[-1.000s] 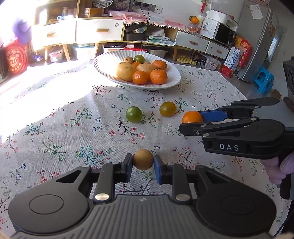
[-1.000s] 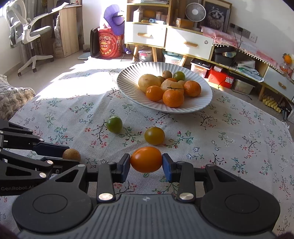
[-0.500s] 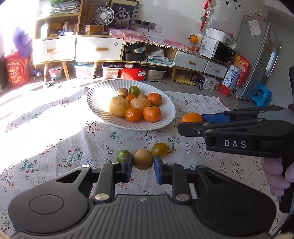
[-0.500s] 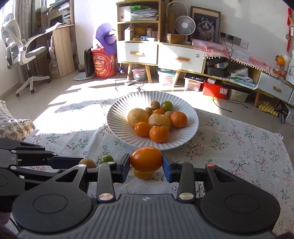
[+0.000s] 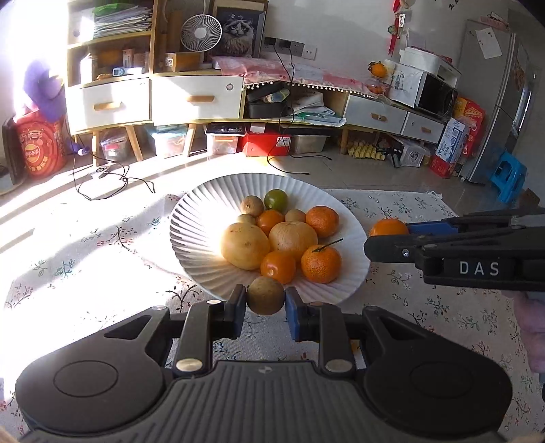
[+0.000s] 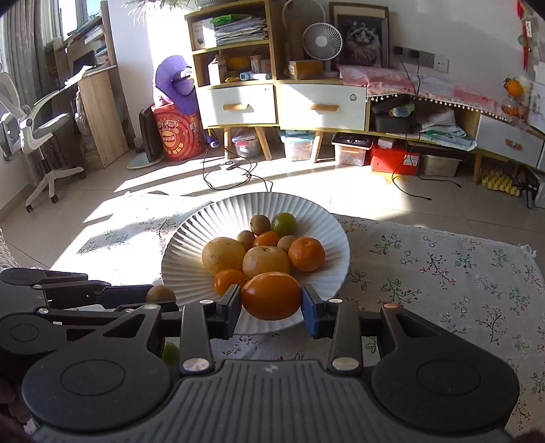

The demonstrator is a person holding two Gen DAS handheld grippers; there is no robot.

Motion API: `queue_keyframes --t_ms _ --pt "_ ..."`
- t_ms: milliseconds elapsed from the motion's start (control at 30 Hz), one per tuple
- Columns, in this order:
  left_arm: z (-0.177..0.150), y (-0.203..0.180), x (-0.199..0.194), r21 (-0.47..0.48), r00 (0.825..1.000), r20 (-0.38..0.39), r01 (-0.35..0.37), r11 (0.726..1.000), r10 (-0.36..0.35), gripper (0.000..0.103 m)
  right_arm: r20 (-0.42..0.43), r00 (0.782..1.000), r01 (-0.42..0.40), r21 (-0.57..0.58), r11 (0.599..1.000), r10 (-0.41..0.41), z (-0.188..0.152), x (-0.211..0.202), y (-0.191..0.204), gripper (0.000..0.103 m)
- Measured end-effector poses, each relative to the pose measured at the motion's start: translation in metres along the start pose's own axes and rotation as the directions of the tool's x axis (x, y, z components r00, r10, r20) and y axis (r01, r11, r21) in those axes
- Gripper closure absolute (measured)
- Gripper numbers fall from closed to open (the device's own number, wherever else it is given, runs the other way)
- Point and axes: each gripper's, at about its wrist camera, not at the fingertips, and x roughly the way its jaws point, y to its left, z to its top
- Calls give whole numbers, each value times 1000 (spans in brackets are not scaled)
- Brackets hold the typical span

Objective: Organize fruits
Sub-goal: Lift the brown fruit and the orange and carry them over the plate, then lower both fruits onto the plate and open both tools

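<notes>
Grippers first: the left gripper [image 5: 265, 301] pinches a small brown fruit [image 5: 265, 295] between its pads, held at the near rim of the white plate [image 5: 190, 225]. The right gripper [image 6: 271, 306] pinches an orange fruit [image 6: 271, 295], also at the plate's near rim. In the left wrist view the right gripper's side reads "DAS"; in the right wrist view the left gripper's body lies left of the plate, with the brown fruit showing at its tip.

The ribbed plate holds a pile of fruit [image 5: 293, 238]: two large yellowish pieces, several oranges, small brown ones and a green one at the far side. A green fruit [image 6: 170, 352] shows partly under the right gripper, nearer than the plate.

The plate rests on a floral tablecloth [image 6: 442, 265], sunlit to its left. Beyond the plate lies a tiled floor with cables, then a cabinet with white drawers [image 5: 197, 98], a small fan [image 5: 201, 33] and a cat picture [image 5: 236, 32]. A red bucket [image 6: 178, 136] with unreadable print stands far left of the plate, and a fridge [image 5: 494, 102] far right.
</notes>
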Motion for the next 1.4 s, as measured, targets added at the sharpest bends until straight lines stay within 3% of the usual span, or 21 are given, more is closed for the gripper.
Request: queue_keyframes --t_ms 367,1000,1100,1200,1267,1400 --pt "9 6 33 29 998 -32 -46 999 47 89 -43 999 -5 6 1000 5 4 31 -20 68" --pt "11 12 35 50 1000 -24 -15 999 16 87 -44 998 -37 -5 999 37 5 39 -24 65" --pt "12 11 34 56 1000 -27 -12 998 14 79 -32 998 -47 4 999 47 7 36 -25 52" --pt "12 9 30 68 1000 -17 -23 997 25 63 -21 998 -58 19 998 59 9 31 -25 42" --pt "12 8 28 72 1000 -9 -29 997 29 51 -14 998 -60 32 998 61 10 29 -26 39" --pt "11 9 20 64 1000 -3 -20 998 20 37 -6 998 -59 49 997 60 11 23 -27 30"
